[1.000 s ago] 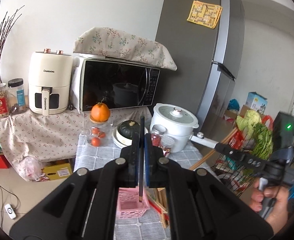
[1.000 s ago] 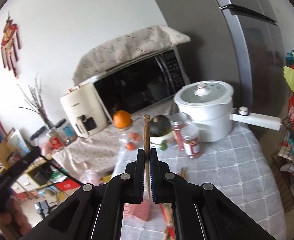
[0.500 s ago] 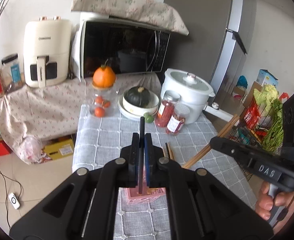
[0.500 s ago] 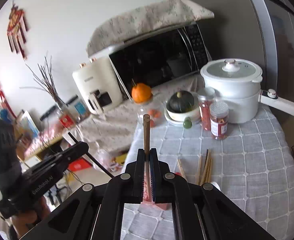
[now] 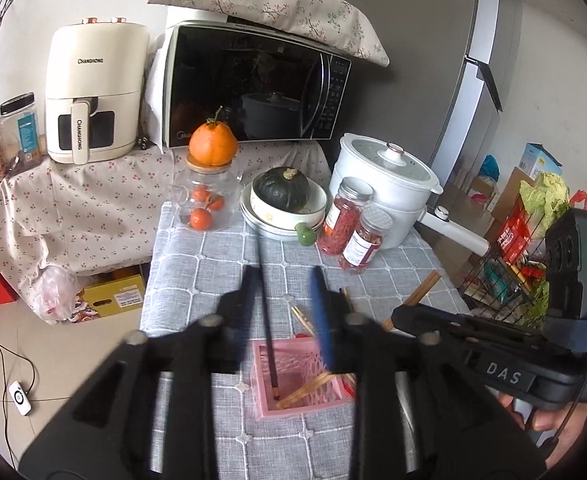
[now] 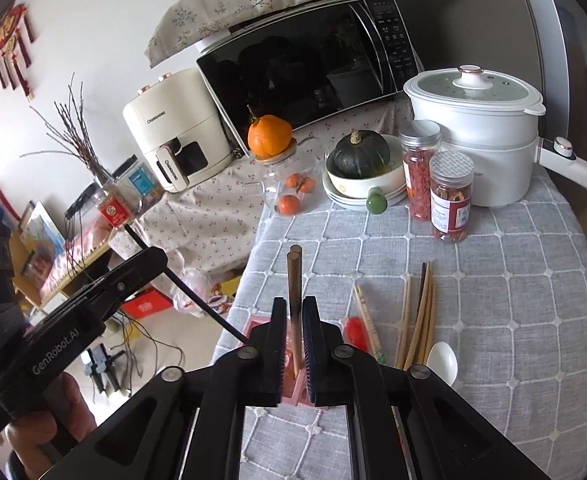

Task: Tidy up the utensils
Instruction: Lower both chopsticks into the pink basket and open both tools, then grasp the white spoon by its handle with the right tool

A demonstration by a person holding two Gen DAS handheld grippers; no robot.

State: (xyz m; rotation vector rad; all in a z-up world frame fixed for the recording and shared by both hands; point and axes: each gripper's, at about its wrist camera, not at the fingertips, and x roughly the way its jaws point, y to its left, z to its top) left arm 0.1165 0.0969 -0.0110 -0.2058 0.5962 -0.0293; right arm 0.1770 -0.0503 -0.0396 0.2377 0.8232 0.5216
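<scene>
The left gripper (image 5: 285, 312) has its jaws opening, well apart now, and the dark chopstick (image 5: 267, 320) between them stands free of the right pad, close along the left one, its lower tip already down inside the pink basket (image 5: 269, 410); the right gripper (image 6: 293, 340) is opening too, though only narrowly, and the brown chopstick (image 6: 294, 280) stands upright in the gap, whether the pads touch it I cannot tell; its lower end reaches down into the same basket (image 6: 253, 326), which lies directly below and just ahead of both grippers on the grey checked table (image 6: 493, 320); both chopsticks run near vertical, along the line of the fingers, so release should drop them straight in, I judge; the basket already holds a few light wooden sticks (image 5: 305, 392) leaning across it; to the right of the basket, nearer the right gripper, more loose chopsticks (image 6: 417, 312) lie flat, long axes pointing away toward the jars, beside a white spoon (image 6: 442, 360) and a red item (image 6: 353, 330); those look like the next pickups.
</scene>
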